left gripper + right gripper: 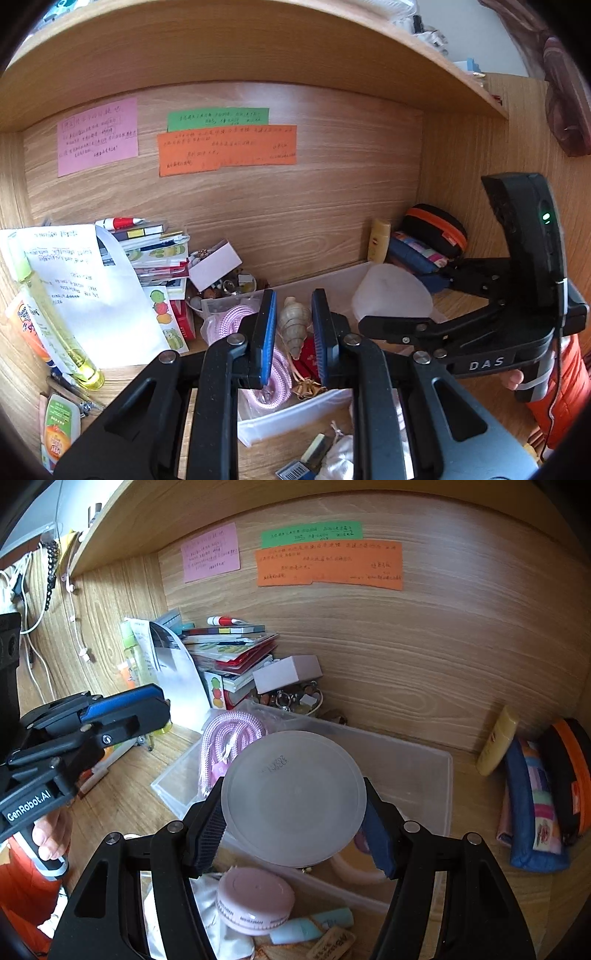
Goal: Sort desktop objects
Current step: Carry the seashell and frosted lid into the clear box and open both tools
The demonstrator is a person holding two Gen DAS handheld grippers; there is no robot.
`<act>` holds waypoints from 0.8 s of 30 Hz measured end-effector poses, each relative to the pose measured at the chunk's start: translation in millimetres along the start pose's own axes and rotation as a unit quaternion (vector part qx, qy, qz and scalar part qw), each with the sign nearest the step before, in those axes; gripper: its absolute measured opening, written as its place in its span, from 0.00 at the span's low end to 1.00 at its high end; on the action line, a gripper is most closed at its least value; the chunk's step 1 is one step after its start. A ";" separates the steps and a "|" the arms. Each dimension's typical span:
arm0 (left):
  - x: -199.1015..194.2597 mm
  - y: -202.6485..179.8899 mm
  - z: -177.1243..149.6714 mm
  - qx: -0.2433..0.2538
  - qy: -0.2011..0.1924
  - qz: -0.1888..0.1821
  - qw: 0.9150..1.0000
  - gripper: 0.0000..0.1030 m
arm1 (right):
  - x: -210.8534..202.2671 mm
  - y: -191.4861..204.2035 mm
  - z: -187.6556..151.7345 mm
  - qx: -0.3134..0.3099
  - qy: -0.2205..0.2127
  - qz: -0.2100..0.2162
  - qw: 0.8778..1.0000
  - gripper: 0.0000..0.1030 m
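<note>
My right gripper (pixel 295 834) is shut on a frosted round plastic container (pixel 293 797) and holds it above a clear plastic bin (pixel 417 764); the container also shows in the left wrist view (pixel 391 295). My left gripper (pixel 293 332) is open over the bin's left part, its blue pads (pixel 267 332) either side of a tan spiral seashell (pixel 293 325), not touching it. A pink braided cord (pixel 229 321) lies in the bin beside the shell. The left gripper shows in the right wrist view (pixel 122 709) at left.
A stack of booklets (pixel 229 650), a white paper (pixel 92 291) and a yellow-green bottle (pixel 51 314) stand at left. A bowl of trinkets (pixel 291 698) with a small box sits behind the bin. Pouches (pixel 535 801) lean at right. A pink round case (pixel 255 897) lies near.
</note>
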State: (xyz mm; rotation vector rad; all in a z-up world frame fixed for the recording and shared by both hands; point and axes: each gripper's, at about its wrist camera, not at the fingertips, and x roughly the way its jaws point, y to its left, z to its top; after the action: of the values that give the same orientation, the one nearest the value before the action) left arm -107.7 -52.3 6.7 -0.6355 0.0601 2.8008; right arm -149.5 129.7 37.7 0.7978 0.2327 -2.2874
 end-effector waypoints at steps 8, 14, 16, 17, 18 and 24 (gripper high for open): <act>21.6 21.8 -11.5 -0.032 0.029 -0.005 0.999 0.17 | 19.4 1.0 1.4 0.005 0.011 0.008 1.000 0.61; 41.2 24.8 -22.1 -0.037 0.067 0.001 0.997 0.17 | 45.5 -1.9 -8.4 0.017 0.042 0.008 0.999 0.61; 44.7 23.8 -24.6 -0.035 0.072 0.002 0.997 0.17 | 50.3 -2.7 -10.2 0.018 0.047 0.006 0.999 0.61; 46.9 22.6 -25.8 -0.033 0.076 0.003 0.997 0.17 | 51.5 -2.6 -10.8 0.017 0.047 0.005 0.999 0.61; 48.3 22.2 -26.9 -0.031 0.079 0.006 0.996 0.17 | 51.5 -2.1 -11.0 0.015 0.045 0.003 0.999 0.61; 59.1 21.8 -33.4 -0.027 0.099 0.009 0.995 0.17 | 54.4 4.2 -11.4 0.008 0.049 -0.001 0.999 0.61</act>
State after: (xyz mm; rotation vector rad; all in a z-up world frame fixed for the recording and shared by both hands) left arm -151.0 -61.8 -49.2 -0.9276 0.0285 2.7556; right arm -172.3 100.6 -4.0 0.9191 0.2592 -2.2568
